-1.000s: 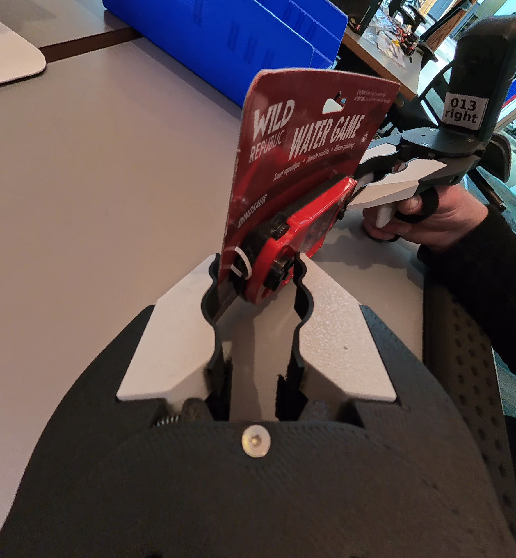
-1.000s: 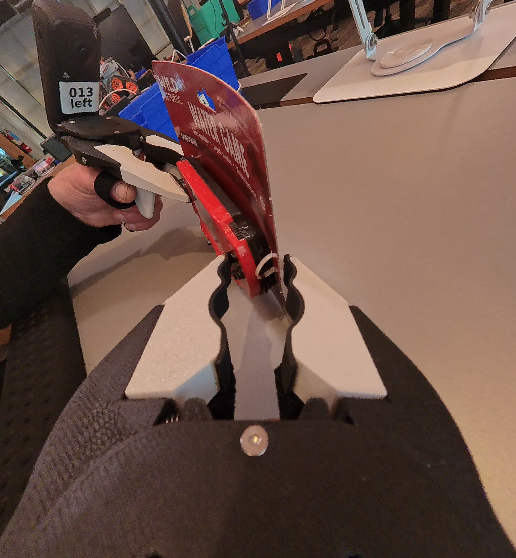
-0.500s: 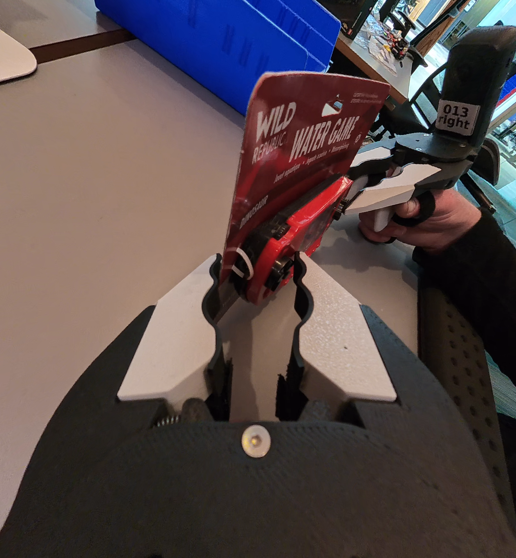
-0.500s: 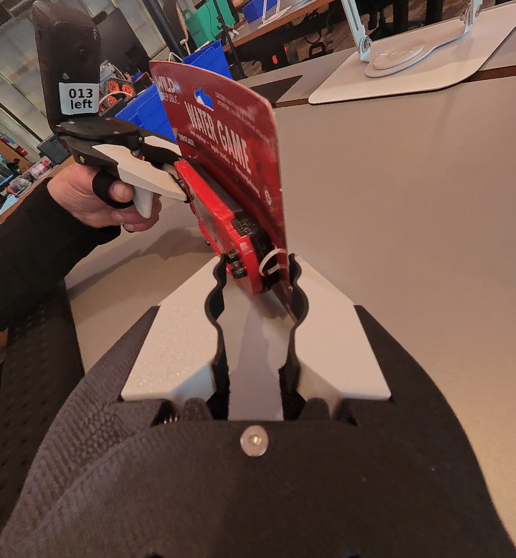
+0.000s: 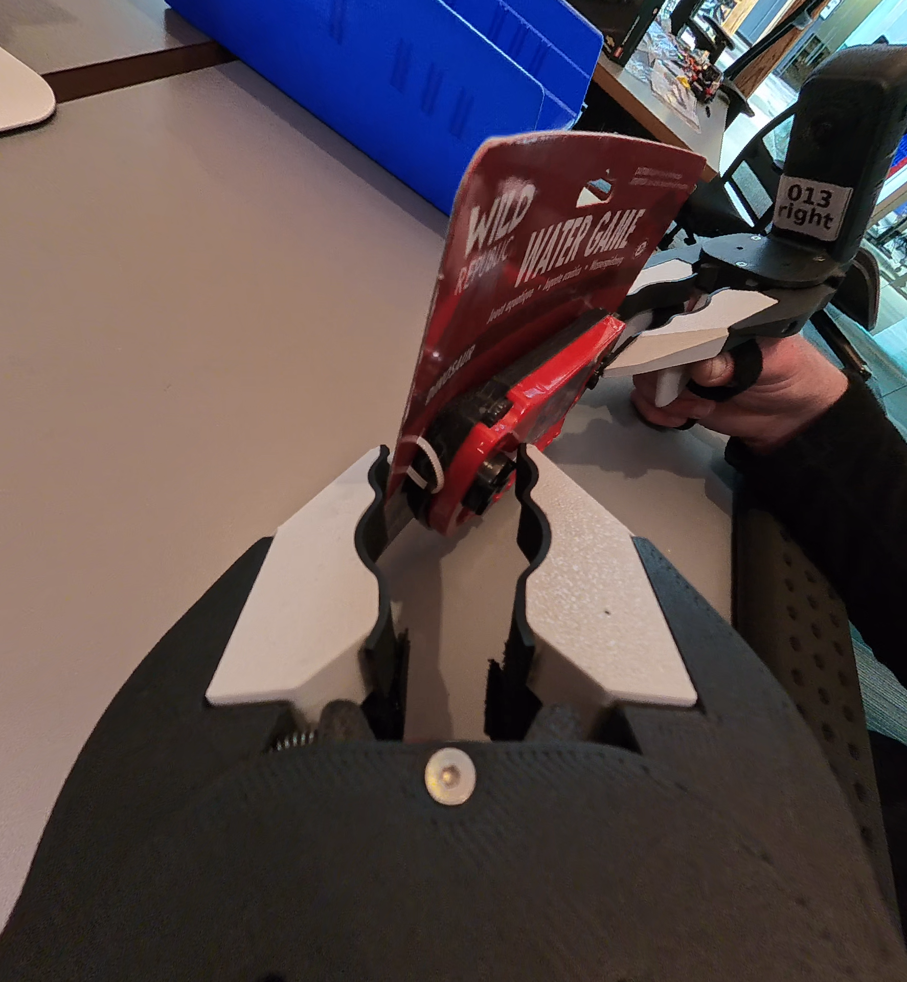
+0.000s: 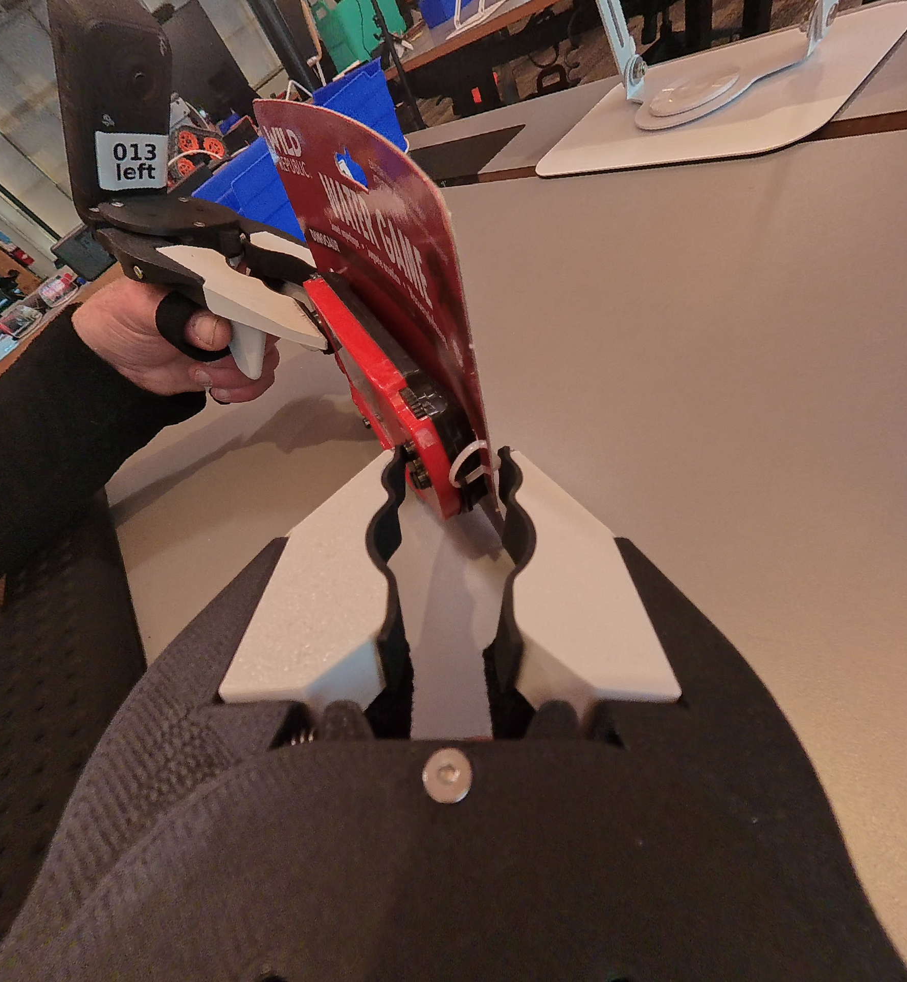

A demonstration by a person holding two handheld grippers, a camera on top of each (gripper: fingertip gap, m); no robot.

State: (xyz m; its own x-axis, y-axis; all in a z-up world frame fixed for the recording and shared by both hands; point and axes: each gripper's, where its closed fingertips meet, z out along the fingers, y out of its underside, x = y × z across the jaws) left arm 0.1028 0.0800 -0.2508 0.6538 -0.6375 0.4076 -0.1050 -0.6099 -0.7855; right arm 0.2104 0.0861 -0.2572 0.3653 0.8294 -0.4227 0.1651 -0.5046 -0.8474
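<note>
My left gripper sits at frame centre, its fingers closed onto one end of the red carded toy, which stands tilted above the grey table. My right gripper clamps the opposite end; its far finger appears to bear on the backing card alone, though the view is tight there. Judgement: equal pressure at both ends should keep the card from bowing. A white tie binds toy to card. Beyond, upper frame, a blue bin; upper right of the right view, a white stand base.
</note>
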